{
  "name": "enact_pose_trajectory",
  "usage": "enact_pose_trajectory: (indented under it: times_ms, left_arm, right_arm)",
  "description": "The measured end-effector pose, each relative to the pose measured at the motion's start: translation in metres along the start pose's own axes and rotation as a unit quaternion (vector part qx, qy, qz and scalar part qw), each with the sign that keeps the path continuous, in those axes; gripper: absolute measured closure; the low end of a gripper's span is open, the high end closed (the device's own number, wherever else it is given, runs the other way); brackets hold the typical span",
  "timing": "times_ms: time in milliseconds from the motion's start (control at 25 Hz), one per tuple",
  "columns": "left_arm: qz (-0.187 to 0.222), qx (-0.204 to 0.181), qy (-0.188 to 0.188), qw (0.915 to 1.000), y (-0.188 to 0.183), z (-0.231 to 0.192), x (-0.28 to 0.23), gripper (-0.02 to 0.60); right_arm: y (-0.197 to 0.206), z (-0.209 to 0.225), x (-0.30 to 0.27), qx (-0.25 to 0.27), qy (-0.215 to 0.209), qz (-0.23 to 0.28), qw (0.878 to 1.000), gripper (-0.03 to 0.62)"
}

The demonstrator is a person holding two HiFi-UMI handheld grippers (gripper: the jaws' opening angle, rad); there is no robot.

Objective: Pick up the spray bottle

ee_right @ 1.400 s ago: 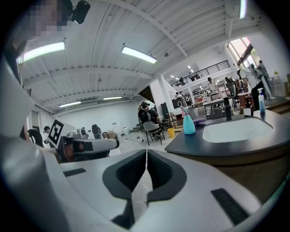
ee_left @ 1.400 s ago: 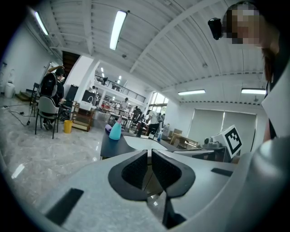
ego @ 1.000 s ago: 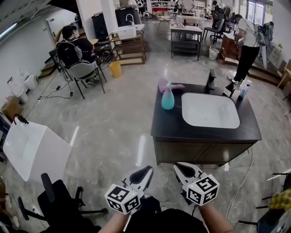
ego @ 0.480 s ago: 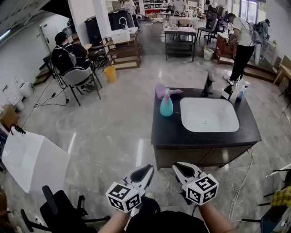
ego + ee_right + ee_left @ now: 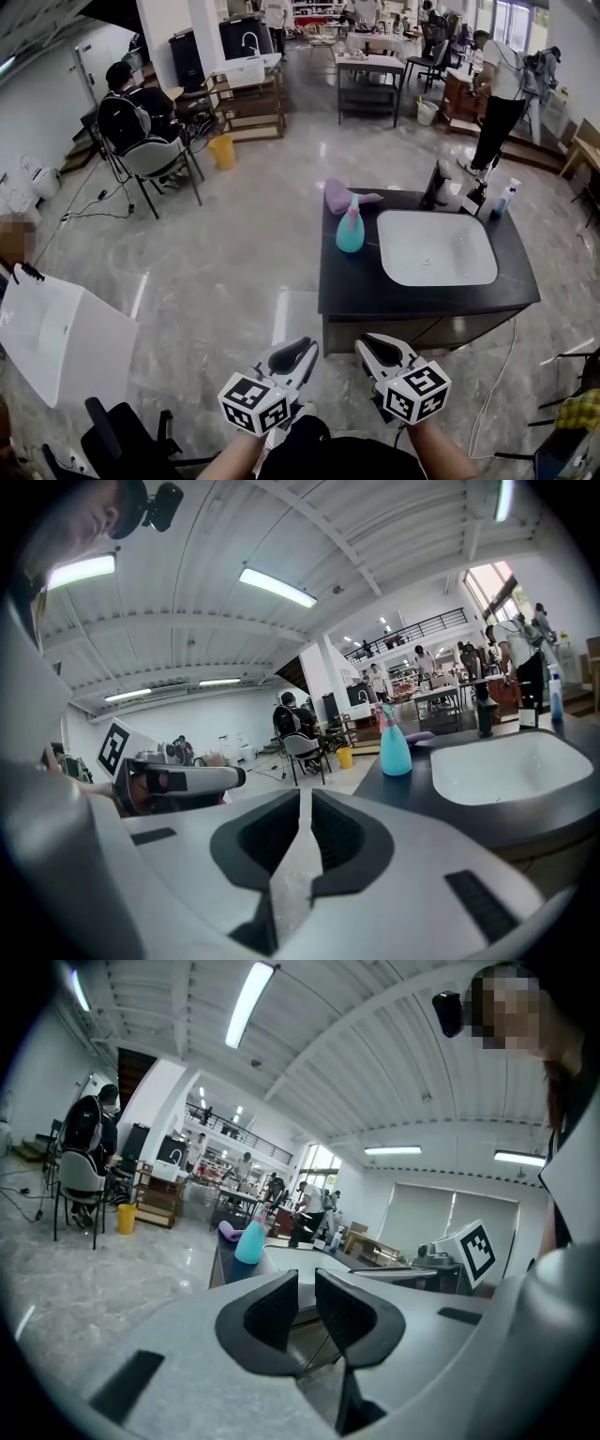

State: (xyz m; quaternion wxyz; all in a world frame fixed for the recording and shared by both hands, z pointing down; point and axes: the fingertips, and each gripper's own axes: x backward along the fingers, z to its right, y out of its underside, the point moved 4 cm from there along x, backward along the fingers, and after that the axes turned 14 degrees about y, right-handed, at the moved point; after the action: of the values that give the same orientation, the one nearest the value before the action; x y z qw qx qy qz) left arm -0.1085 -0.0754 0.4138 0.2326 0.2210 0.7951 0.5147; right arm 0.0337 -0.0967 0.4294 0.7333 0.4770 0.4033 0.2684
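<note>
We see both grippers low at the near edge of the head view, side by side & well short of the cabinet. The left gripper point(image 5: 302, 349) has its jaws drawn together w/ only a thin slit & nothing btw. them. The right gripper point(image 5: 367, 343) is the same: jaws together, empty. Both point toward the black counter point(image 5: 347, 281) farther off. The spray bottle point(image 5: 350, 228), teal body w/ pink trigger head, stands upright on the counter's left part, just left of the white basin point(image 5: 436, 248). It is untouched & well apart from both grippers. Just beyond it, near the far left corner, lies a purple cloth point(image 5: 342, 195). A black faucet point(image 5: 433, 183) stands at the basin's far edge, & a small white-and-blue bottle point(image 5: 503, 200) stands near the far right corner. Far left: a seated person point(image 5: 131, 108) & a yellow bin point(image 5: 223, 152). Far right: a standing person point(image 5: 502, 94). Near left on the floor: a white tub point(image 5: 56, 328).
</note>
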Motion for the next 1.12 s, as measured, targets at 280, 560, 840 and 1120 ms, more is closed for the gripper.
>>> enact_pose_trajectory:
  times_ms: [280, 560, 840, 1120]
  left_arm:
    - [-0.004, 0.009, 0.017, 0.9998, -0.005, -0.03, -0.005, 0.551]
    - [-0.018, 0.009, 0.042, 0.9989, -0.013, -0.056, -0.008, 0.551]
    - [-0.029, 0.004, 0.062, 0.9976, -0.02, -0.08, -0.001, 0.551]
    - [-0.033, 0.003, 0.072, 0.9968, -0.023, -0.108, 0.007, 0.551]
  right_arm:
    - [-0.006, -0.001, -0.027, -0.004, 0.018, -0.003, 1.0, 0.585]
    - [-0.011, -0.004, -0.052, -0.014, 0.029, -0.004, 0.999, 0.585]
    - [-0.016, -0.014, -0.077, -0.022, 0.046, 0.0, 0.999, 0.585]
    - [-0.018, -0.023, -0.1, -0.022, 0.077, 0.004, 0.997, 0.583]
